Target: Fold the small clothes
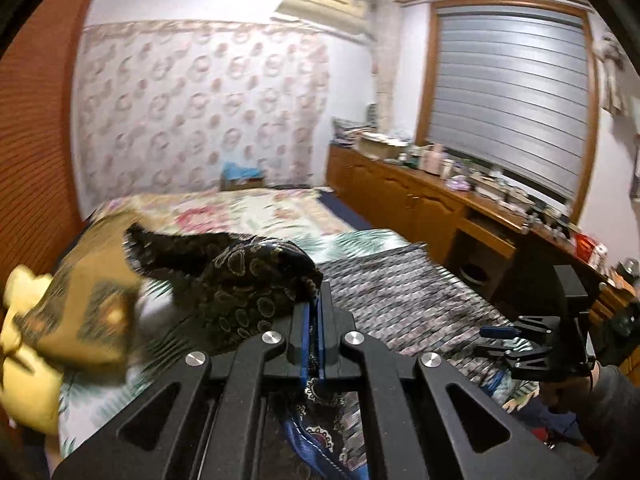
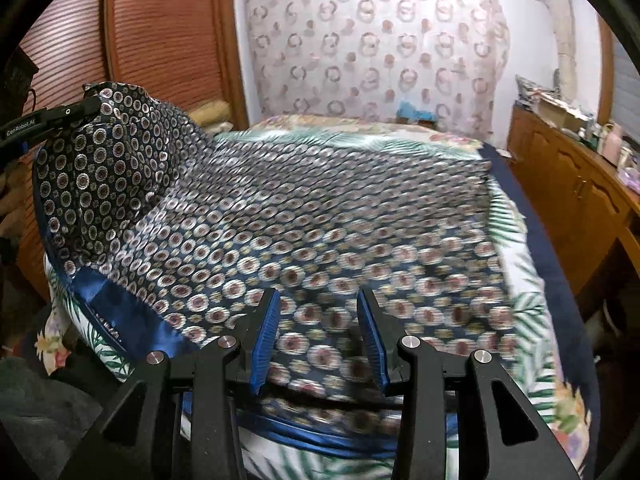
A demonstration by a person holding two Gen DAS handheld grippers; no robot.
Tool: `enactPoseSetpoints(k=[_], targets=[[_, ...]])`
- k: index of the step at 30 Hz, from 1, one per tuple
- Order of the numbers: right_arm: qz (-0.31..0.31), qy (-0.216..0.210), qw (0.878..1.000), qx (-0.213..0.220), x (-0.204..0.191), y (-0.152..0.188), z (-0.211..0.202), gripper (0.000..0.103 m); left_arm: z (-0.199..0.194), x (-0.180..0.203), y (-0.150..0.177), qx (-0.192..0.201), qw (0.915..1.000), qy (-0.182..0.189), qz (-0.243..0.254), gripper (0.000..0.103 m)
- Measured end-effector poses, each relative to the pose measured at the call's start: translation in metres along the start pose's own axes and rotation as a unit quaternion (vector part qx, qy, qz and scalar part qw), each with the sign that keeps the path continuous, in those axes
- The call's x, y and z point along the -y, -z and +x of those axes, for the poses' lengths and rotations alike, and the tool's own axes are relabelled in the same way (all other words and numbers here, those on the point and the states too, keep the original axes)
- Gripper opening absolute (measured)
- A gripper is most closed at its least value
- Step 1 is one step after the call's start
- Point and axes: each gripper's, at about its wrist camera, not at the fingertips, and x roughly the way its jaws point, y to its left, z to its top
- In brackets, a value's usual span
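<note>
A dark blue patterned scarf (image 2: 320,216) with a plain blue border lies spread on the bed. My left gripper (image 1: 314,300) is shut on one corner of the scarf (image 1: 248,272) and holds it lifted; in the right wrist view the left gripper (image 2: 80,110) shows at the far left with the raised corner draped from it. My right gripper (image 2: 318,312) is open and empty, low over the near edge of the scarf. In the left wrist view the right gripper (image 1: 496,340) shows at the right above the bed.
The bed has a floral and leaf-print cover (image 2: 532,300). A yellow pillow (image 1: 28,360) lies at the left. A wooden sideboard (image 1: 440,196) crowded with small items runs along the right wall. Wooden louvred doors (image 2: 160,40) stand at the left.
</note>
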Motion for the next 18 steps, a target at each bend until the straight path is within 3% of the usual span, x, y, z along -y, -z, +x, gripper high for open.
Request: enactPoseSetpoints(k=[8,14,15,17,18], targets=[[0.025,0.024,0.999,0.016,0.025,0.003,-0.026,0.041,0.037,0.059,-0.025,-0.022,0.9962,0.067,0.051,0.003],[0.033,0.026,0.999,0.015,0.028,0.010,-0.029,0.041,0.056,0.082,-0.019,-0.051,0.9933,0.061,0.084,0.005],[0.032,0.025,0.999,0.014,0.031,0.012,-0.031,0.041,0.055,0.082,-0.016,-0.055,0.9929,0.064,0.084,0.007],[0.031,0.025,0.999,0.012,0.031,0.011,-0.030,0.041,0.057,0.083,-0.012,-0.059,0.9925,0.071,0.080,0.029],[0.032,0.024,0.999,0.011,0.032,0.010,-0.029,0.041,0.055,0.081,-0.011,-0.058,0.9927,0.071,0.079,0.034]])
